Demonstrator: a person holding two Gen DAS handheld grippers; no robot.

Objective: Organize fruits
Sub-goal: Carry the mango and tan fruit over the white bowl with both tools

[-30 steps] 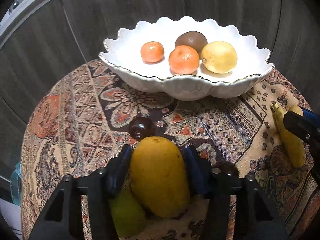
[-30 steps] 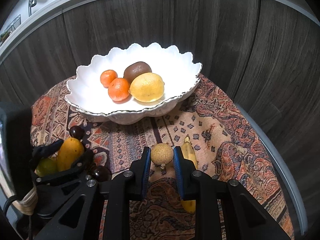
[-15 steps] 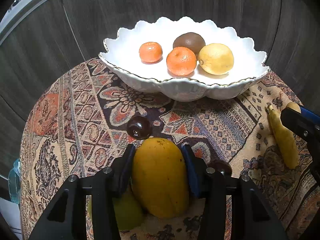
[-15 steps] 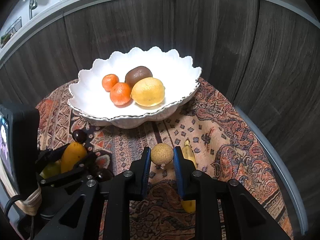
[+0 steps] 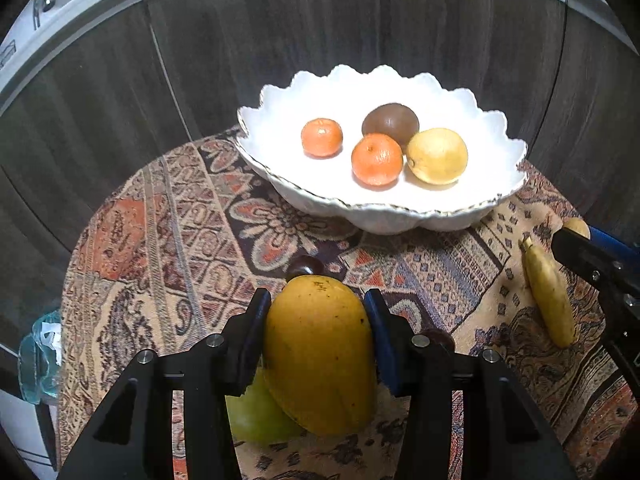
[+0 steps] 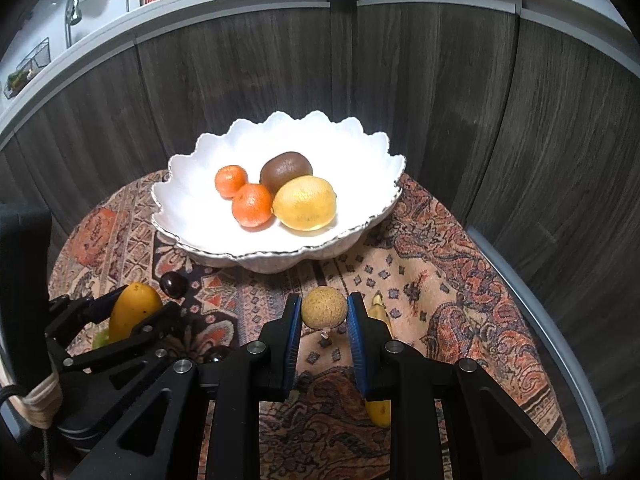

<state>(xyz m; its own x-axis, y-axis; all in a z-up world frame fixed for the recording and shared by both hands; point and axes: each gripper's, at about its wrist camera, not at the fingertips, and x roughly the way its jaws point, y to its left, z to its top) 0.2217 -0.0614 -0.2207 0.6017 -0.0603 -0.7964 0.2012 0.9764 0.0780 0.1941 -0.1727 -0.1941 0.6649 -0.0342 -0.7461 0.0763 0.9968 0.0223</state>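
On the patterned bench (image 5: 168, 240), a heavy, smooth mango (image 5: 320, 356) is clamped at mid-body by the left hand-held gripper (image 5: 318, 312); a light round fruit (image 6: 324, 307) is pinched by the right hand-held gripper (image 6: 324, 312).

A big yellow mango (image 5: 320, 352) sits squeezed between two black fingers, its nose pointing at the bowl (image 5: 280, 120). A green fruit (image 5: 256, 416) lies under it on the cloth. Two dark round fruits rest close by, one (image 5: 306, 266) just past the mango's tip and one (image 5: 438, 338) to its right. A small tan ball-shaped fruit (image 6: 324, 307) is pinched between blue pads. A banana (image 5: 548, 300) lies flat beside it. The white wavy bowl holds two oranges (image 5: 322, 137) (image 5: 377, 159), a brown fruit (image 5: 391, 121) and a lemon (image 5: 437, 155) (three of them touch).
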